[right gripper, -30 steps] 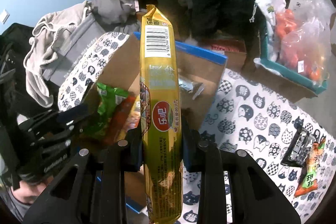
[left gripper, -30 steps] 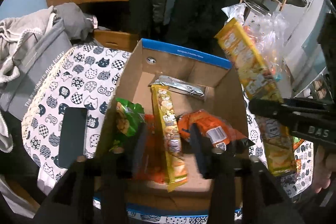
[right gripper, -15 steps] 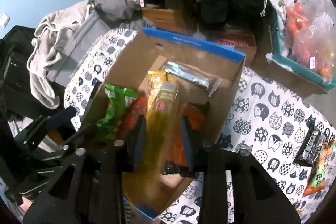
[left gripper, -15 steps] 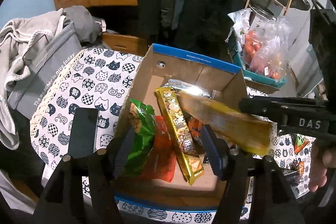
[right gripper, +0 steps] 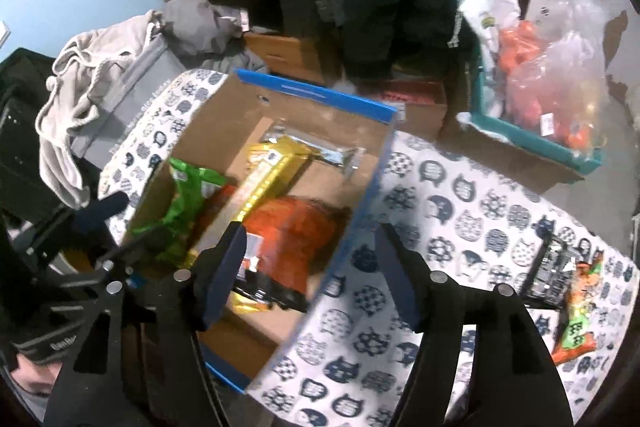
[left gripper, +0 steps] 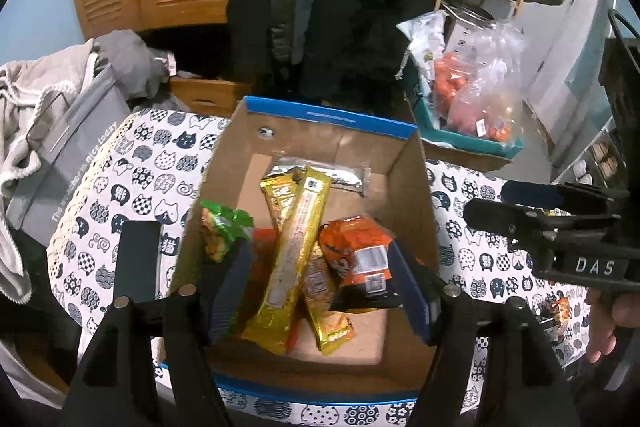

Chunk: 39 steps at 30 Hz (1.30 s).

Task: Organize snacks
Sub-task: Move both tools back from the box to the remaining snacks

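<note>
A cardboard box [left gripper: 412, 179] with a blue rim sits on the cat-print tablecloth. In it lie a long gold snack pack [left gripper: 296, 259], a second gold bar [left gripper: 280, 195], a green bag [left gripper: 220, 231], an orange bag [left gripper: 356, 259] and a silver pack [left gripper: 340, 177]. My left gripper [left gripper: 320, 291] is open and empty over the box's near side. My right gripper [right gripper: 312, 279] is open and empty above the box's right wall [right gripper: 352, 227]; it also shows in the left wrist view [left gripper: 560, 219]. The gold pack [right gripper: 264, 187] lies diagonally inside the box.
A black packet [right gripper: 552, 271] and an orange-green snack [right gripper: 576, 323] lie on the tablecloth [right gripper: 460, 211] at right. A teal tray [left gripper: 460, 135] with plastic bags stands behind. A black phone [left gripper: 136, 267] lies left of the box. Grey clothes [left gripper: 60, 115] pile at left.
My right gripper let go of the long gold pack, which dropped into the box and now lies across the other snacks. The right gripper has opened and drawn back to the right.
</note>
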{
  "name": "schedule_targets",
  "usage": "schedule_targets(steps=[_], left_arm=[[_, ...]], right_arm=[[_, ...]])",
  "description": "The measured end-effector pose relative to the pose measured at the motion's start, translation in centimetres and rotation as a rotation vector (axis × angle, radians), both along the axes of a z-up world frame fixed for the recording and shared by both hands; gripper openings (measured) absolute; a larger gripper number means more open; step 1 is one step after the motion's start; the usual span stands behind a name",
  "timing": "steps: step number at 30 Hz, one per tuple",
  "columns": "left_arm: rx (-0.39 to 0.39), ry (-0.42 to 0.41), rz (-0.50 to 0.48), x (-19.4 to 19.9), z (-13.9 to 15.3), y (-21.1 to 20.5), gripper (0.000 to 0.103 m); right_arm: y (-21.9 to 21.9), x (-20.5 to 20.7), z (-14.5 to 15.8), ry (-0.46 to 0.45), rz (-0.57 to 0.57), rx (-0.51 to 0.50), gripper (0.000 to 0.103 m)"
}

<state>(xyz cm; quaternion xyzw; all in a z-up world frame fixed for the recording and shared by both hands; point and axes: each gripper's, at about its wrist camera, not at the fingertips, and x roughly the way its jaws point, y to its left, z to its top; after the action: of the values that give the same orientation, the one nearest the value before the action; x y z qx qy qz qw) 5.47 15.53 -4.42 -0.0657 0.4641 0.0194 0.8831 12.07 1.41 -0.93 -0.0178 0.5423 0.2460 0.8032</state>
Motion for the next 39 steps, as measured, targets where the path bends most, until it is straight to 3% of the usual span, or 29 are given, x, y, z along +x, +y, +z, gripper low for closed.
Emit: schedule_targets(steps=[10,25,39], left_arm=[[-0.018,0.012,-0.067,0.5,0.2,-3.9,0.078],[0.038,0.054,-0.260,0.5,-0.6,-13.7,0.081],[0.064,0.127,-0.431,-0.3,-3.8,-21.9,0.081]], right_arm=[[-5.5,-1.5,-0.4,-0.008,-0.056,-0.040,0.071],[-14.5,-3.8,-1.2,0.002,-0.166,-0.103,0.071],[-22.1,-6.2,-2.7,0.034,-0.280,-0.132,0.072]])
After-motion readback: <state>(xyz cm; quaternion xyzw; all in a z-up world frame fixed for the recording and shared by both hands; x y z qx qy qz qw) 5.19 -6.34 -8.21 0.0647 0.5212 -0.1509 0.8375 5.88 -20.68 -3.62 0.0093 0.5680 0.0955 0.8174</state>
